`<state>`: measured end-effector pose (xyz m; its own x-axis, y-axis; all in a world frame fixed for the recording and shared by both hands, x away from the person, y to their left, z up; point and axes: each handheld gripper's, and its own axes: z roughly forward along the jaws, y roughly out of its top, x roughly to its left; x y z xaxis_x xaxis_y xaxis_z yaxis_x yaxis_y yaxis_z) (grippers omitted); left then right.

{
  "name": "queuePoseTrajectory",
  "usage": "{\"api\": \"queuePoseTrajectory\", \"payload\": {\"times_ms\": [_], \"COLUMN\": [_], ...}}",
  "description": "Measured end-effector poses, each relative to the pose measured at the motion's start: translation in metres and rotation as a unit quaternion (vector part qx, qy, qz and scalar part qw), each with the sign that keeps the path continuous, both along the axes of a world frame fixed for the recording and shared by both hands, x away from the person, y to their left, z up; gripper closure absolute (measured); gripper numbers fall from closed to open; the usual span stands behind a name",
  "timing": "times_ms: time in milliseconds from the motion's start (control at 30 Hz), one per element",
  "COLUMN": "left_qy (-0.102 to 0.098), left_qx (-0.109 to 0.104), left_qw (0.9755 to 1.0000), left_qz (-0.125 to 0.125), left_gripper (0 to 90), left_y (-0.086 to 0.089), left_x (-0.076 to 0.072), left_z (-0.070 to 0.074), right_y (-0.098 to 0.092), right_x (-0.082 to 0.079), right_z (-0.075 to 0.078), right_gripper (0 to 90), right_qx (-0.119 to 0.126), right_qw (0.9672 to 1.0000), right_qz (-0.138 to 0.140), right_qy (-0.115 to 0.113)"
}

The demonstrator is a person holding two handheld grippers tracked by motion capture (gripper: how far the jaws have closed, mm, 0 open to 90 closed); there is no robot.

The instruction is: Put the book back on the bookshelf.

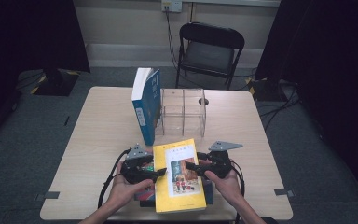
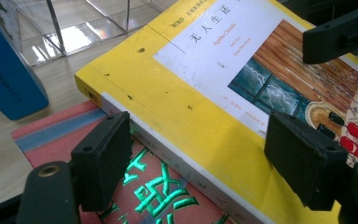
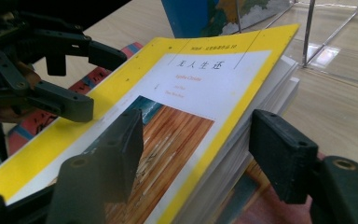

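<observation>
Tabletop (image 1: 102, 135) is pale wood-grain laminate with rounded corners, standing on grey carpet. Beyond its far edge I note a black folding chair (image 1: 209, 49) against a light wall, a wall socket (image 1: 171, 5) with a cable hanging from it, and dark drapes at both sides of the room.

Ahead of both my grippers, past the work, a clear acrylic organiser (image 1: 182, 112) stands with its compartments open. A blue book (image 1: 147, 105) stands upright just beside it, on the left gripper's side. Neither object blocks my reach; both sit apart from the stack.

The yellow book (image 1: 179, 177) lies flat between my two grippers, near my edge of the table. It rests on a red book (image 2: 154, 186) with green lettering, which shows under its spine in the left gripper view.

Left gripper (image 1: 156, 173): jaws spread, straddling the spine edge of the yellow book. One pad (image 2: 103, 156) sits below, over the red cover; the other is above the yellow cover. I see a gap at both pads, so no pinch.

Right gripper (image 1: 190, 165): jaws part open around the page edge of the yellow book. One pad (image 3: 121, 151) hovers over the front cover, the other is beside the page block. I cannot tell whether either pad touches; no firm pinch is visible.

My hands hold both grippers from the near edge.
</observation>
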<state>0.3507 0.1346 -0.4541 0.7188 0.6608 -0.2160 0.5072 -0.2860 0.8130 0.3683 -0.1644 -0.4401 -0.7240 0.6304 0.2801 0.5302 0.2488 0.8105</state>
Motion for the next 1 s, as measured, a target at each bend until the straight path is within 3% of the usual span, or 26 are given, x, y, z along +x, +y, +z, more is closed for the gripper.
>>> {"api": "queuePoseTrajectory", "payload": {"times_ms": [233,367,400,433,533,767,1000], "left_qy": [0.002,0.002,0.001,0.002,0.002,0.002,0.001], "left_qx": [0.001,-0.001,0.001,0.002,-0.001,0.000,-0.001], "left_qw": [1.0000,1.0000,1.0000,1.0000,1.0000,1.0000,1.0000], "left_qz": [0.005,0.006,0.005,0.004,0.005,0.003,0.003], "left_gripper": [23.6,23.7,23.7,23.7,23.7,23.8,23.8], "left_y": [-0.001,-0.001,-0.001,0.000,-0.001,0.000,0.000], "left_x": [0.000,0.000,0.000,0.000,0.000,0.000,0.000], "left_z": [0.000,0.000,0.000,0.001,0.000,0.000,0.000], "right_y": [-0.005,-0.006,-0.004,-0.003,-0.003,0.004,0.006], "right_x": [-0.005,-0.008,-0.010,-0.013,-0.011,-0.006,0.003], "right_z": [0.001,0.002,0.002,0.002,0.001,-0.006,-0.011], "right_gripper": [42.7,47.8,47.5,47.0,43.2,29.7,21.2], "right_qx": [0.016,0.029,0.022,0.009,0.006,-0.037,-0.031], "right_qw": [0.9999,0.9994,0.9996,0.9998,0.9999,0.9992,0.9995], "right_qz": [0.000,0.020,0.018,0.013,0.012,0.005,0.009], "right_qy": [0.001,0.009,0.004,-0.008,-0.004,-0.015,0.000]}}
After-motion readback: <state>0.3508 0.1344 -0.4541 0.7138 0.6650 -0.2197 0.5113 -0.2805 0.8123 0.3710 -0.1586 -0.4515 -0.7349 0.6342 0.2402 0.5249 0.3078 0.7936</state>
